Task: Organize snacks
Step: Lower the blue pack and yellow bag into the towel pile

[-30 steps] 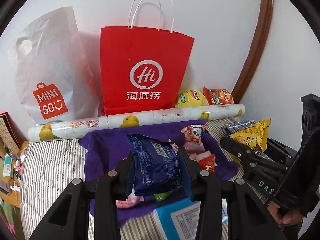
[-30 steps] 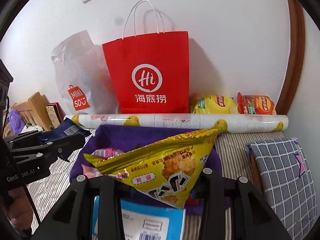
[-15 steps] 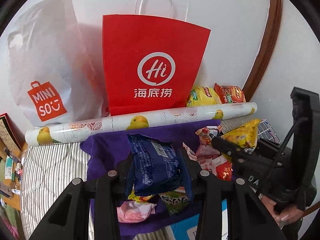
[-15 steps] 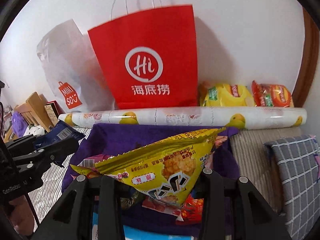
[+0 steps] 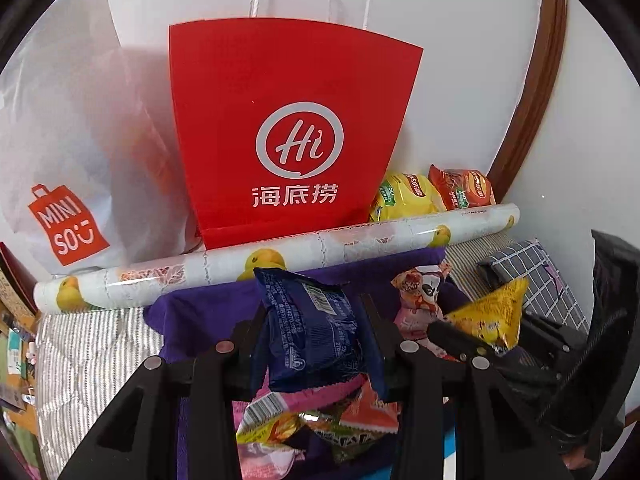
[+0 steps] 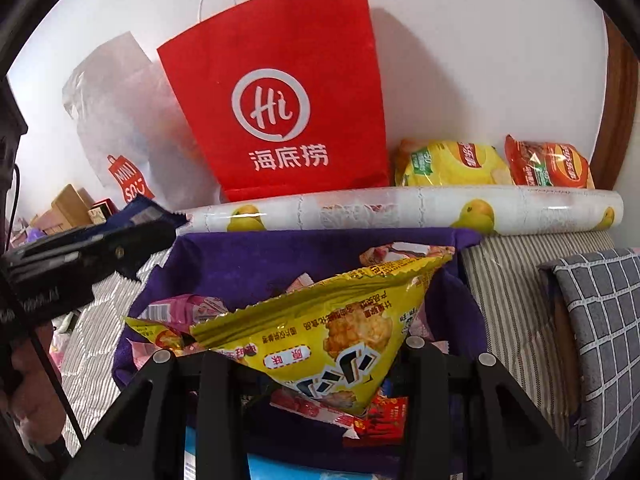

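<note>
Home bedroom: striped bedding (image 5: 92,344), pillow (image 6: 600,320)

Red paper bag (image 5: 288,120) with white circular logo, white characters and white cord handles. Translucent white plastic bag (image 5: 72,152) bearing an orange-red printed bag emblem. White paper roll (image 5: 280,256) patterned with yellow ducks and faint pink motifs. Purple cloth (image 6: 280,256) spread over grey-and-white striped bedding (image 5: 92,344). Dark blue snack packet (image 5: 312,332) with white print and barcode. Yellow triangular snack pouch (image 6: 340,332) with black-and-white blocks and red lettering. Yellow chip bag (image 6: 452,164) and red-orange chip bag (image 6: 548,164). Grey pillow (image 6: 600,320) checked with white lines. Black gripper fingers (image 5: 208,380).
</note>
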`<state>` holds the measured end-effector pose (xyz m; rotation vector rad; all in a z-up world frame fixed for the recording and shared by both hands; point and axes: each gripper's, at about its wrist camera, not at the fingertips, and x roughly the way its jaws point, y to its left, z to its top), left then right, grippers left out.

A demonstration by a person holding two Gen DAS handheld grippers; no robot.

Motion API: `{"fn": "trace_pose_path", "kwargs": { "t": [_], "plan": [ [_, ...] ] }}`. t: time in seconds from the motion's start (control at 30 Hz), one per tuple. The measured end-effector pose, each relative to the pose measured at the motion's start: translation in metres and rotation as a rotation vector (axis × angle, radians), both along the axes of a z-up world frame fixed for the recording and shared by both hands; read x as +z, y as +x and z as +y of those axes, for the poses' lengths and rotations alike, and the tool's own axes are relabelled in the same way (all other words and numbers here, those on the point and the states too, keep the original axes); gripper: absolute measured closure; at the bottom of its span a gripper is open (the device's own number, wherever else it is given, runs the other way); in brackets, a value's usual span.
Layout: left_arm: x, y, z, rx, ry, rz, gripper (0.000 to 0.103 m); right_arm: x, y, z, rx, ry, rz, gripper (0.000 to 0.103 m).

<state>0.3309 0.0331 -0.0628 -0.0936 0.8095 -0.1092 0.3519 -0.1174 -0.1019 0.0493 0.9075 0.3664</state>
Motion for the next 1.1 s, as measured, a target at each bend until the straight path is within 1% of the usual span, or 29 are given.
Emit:
{"fn": "trace_pose_path", "kwargs": {
  "t": [0.1,0.17,0.33,0.67,1.03,1.07,1.1],
  "plan": [
    [-0.007,0.005,0.002,-0.002,-0.022,0.010,0.065,-0.003,0.000,-0.003,-0.004,0.004,0.005,0.064],
    [-0.012,0.008,0.000,-0.012,0.000,0.027,0.065,-0.006,0.001,-0.005,-0.016,0.003,0.012,0.064],
    [-0.022,0.011,-0.001,-0.006,0.020,0.050,0.065,-0.008,0.000,-0.008,-0.021,0.005,0.013,0.064],
    [-0.025,0.015,0.002,0.002,0.019,0.066,0.065,-0.014,0.000,0.004,0.027,-0.023,0.043,0.063],
    [-0.029,0.017,-0.001,-0.009,0.024,0.083,0.065,-0.025,0.006,0.003,0.017,-0.042,0.101,0.063],
    [-0.029,0.017,-0.002,-0.010,0.027,0.085,0.065,-0.026,0.006,0.002,0.014,-0.039,0.104,0.059],
    [-0.030,0.018,-0.002,-0.007,0.029,0.088,0.065,-0.026,0.006,0.001,0.011,-0.036,0.104,0.051]
  ]
}}
